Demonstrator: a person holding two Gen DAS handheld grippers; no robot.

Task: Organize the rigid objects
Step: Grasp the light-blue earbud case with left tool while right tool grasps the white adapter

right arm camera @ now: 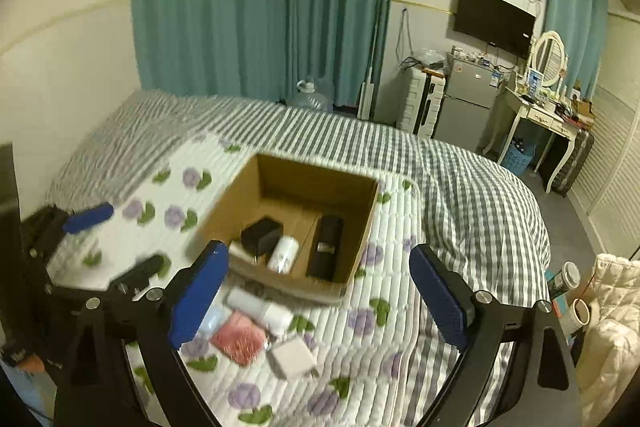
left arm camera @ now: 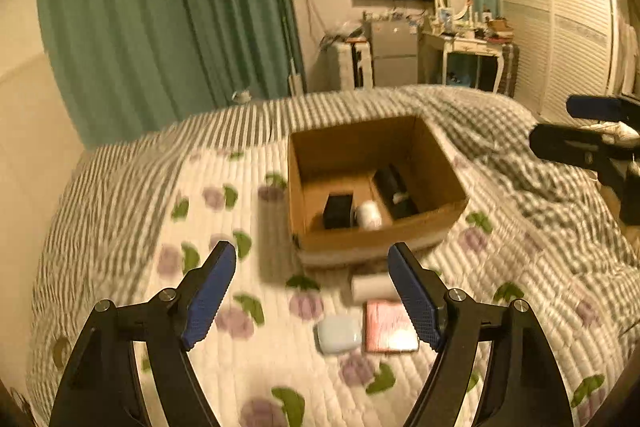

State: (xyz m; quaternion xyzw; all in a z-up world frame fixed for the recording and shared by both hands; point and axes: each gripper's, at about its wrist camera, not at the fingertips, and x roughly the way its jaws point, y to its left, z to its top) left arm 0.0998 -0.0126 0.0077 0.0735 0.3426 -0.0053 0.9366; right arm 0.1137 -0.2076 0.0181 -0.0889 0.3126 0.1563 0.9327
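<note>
Both tools were spread wide and held nothing: the left gripper (left arm camera: 312, 295) hovered over the quilt (left arm camera: 240, 367) short of the cardboard box (left arm camera: 360, 147), and the right gripper (right arm camera: 320, 291) hung above the box's near rim. The box already contained a black block (right arm camera: 262, 235), a white cylinder (right arm camera: 283, 254) and a long black item (right arm camera: 327, 247). Loose on the quilt lay a pale blue case (left arm camera: 338, 334), a pink packet (left arm camera: 388, 327), a white tube (right arm camera: 260, 309) and a white square (right arm camera: 294, 357). Judged best practice: centre one item between the pads, close squarely, lift clear of the rim.
</note>
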